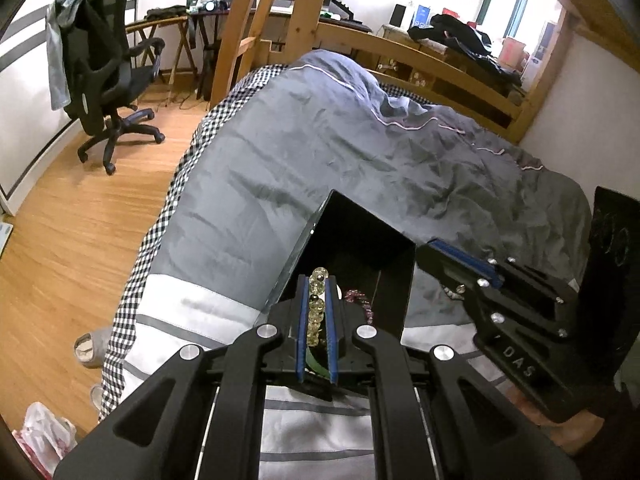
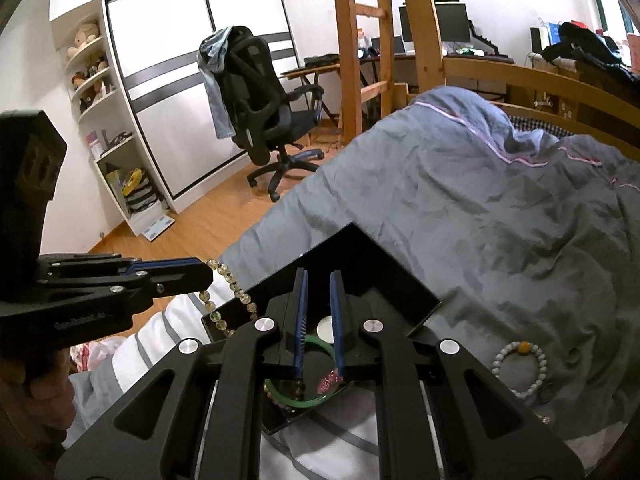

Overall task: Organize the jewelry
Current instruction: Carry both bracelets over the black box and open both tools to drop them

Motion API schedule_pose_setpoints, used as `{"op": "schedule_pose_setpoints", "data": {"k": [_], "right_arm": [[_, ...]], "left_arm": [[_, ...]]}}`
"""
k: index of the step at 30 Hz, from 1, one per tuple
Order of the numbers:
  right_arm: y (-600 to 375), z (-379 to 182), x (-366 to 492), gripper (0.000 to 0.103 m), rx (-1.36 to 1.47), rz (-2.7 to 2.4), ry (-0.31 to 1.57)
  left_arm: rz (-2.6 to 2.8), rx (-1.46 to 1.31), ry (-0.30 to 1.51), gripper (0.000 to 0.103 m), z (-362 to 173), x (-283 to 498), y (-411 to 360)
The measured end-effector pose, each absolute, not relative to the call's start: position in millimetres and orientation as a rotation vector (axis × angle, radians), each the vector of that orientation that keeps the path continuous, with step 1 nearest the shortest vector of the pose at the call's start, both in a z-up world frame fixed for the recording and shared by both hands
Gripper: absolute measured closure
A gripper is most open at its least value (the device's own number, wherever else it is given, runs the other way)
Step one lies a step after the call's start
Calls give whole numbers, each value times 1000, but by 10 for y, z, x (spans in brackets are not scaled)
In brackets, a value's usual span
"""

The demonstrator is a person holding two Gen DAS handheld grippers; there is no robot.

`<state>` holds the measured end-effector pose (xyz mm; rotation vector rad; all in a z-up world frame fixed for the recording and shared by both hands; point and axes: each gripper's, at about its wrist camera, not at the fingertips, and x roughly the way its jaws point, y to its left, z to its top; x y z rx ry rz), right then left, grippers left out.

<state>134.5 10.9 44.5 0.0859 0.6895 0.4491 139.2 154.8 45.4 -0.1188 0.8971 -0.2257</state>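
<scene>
— What did your left camera show?

— My left gripper (image 1: 319,280) was clamped on a yellow bead bracelet (image 1: 317,304), the beads pressed between the blue pads. I held it just above the open black box (image 1: 360,256) on the grey duvet (image 1: 320,152), I think so that it could drop inside. A pink bead piece (image 1: 362,300) lay already in the box. My right gripper (image 1: 460,258) was just beside the box, at its right wall.

— And the right camera?

— There the bracelet (image 2: 228,292) hung from the left gripper (image 2: 206,270) over the near left corner of the box (image 2: 360,256). My right gripper (image 2: 319,280) had its pads nearly together, with a narrow gap and nothing between them. It pointed into the box, where a green bangle (image 2: 316,400) and the pink piece (image 2: 330,380) lay. A white bead bracelet (image 2: 520,368) waited on the duvet (image 2: 480,200), outside the box, probably the next one.
</scene>
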Motion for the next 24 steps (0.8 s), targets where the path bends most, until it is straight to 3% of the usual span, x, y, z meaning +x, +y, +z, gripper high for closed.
{"op": "schedule_pose_setpoints", "data": {"k": [6,7,10,11,12,16,17,24], "right_arm": [[108,396,1346,91,84,447,714],[85,400,1336,91,88,441,717],[13,420,1322,84,92,413,726],[-26,431,1316,71,93,403,725],[-80,454,1293,51,94,388,719],[-325,556,1183,12,104,316,682],[-395,583,1155,6,106,290,679],[-973,784,974,4,116,141,653]], "left_arm": [[-211,-114,891,95,459,1393,1526],[-209,-114,889,88,458,1393,1526],[-180,-104,867,40,479,1381,1524],[-166,-93,851,36,495,1368,1514],[-167,-90,845,35,516,1364,1508],[-168,-88,806,6,547,1339,1459],[-171,-86,798,6,550,1337,1451],[-247,-82,790,6,454,1377,1116]]}}
